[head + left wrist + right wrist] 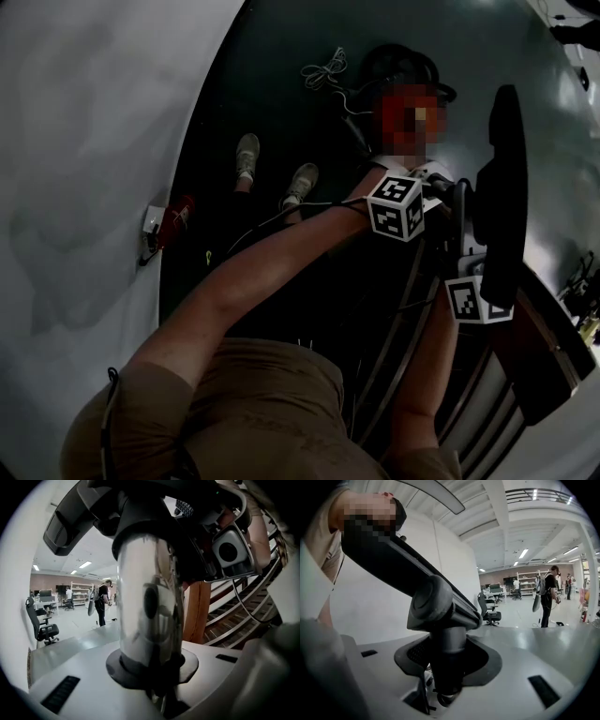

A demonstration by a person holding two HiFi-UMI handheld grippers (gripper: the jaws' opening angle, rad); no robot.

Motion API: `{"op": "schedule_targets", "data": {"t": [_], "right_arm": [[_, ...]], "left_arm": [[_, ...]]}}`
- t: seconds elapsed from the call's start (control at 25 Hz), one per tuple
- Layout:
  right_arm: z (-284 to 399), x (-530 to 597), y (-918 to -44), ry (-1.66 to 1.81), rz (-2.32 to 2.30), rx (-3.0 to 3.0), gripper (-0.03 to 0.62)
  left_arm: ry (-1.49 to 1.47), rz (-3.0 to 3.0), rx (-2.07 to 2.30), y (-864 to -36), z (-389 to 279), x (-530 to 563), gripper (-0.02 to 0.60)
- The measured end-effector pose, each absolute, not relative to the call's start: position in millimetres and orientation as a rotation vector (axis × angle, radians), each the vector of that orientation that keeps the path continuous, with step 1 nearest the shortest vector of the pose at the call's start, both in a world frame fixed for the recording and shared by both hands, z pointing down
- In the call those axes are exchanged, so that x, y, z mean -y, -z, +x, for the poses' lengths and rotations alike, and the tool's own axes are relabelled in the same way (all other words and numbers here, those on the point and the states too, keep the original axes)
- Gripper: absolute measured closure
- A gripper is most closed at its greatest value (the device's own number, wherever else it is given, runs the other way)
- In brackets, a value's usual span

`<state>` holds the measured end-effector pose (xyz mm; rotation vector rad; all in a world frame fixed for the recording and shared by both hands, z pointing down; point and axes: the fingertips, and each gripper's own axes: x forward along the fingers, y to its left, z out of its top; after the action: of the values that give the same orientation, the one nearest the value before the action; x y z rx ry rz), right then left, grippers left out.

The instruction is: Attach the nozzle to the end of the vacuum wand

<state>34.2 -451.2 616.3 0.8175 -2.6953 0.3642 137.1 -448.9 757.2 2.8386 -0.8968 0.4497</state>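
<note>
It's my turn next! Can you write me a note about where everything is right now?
Left gripper: shut on the shiny vacuum wand.
Right gripper: shut on the neck of the black nozzle.
Where: the nozzle meets the wand's top end.
Done: both parts gripped and lined up.
Left: push the nozzle home; I can't tell if it's seated.

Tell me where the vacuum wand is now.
In the left gripper view, the shiny vacuum wand fills the centre, clamped in the left gripper, a wooden post to its right.
</note>
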Motion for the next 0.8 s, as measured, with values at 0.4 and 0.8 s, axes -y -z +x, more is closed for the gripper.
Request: {"op": "schedule_targets", "data": {"t": [0.4,0.8], "right_arm": [[-75.2,431.3,-633.2,-0.290,0.569,2.754,0.421],[-295.5,304.0,-727.2,-0.173,0.000,2.685,0.421]], "left_arm": [[-0.164,2.623,1.263,-760.2,-16.3,399.1,0.396],[-0.204,2.079,1.590,-846.8,-251.8,253.9,0.394]]}}
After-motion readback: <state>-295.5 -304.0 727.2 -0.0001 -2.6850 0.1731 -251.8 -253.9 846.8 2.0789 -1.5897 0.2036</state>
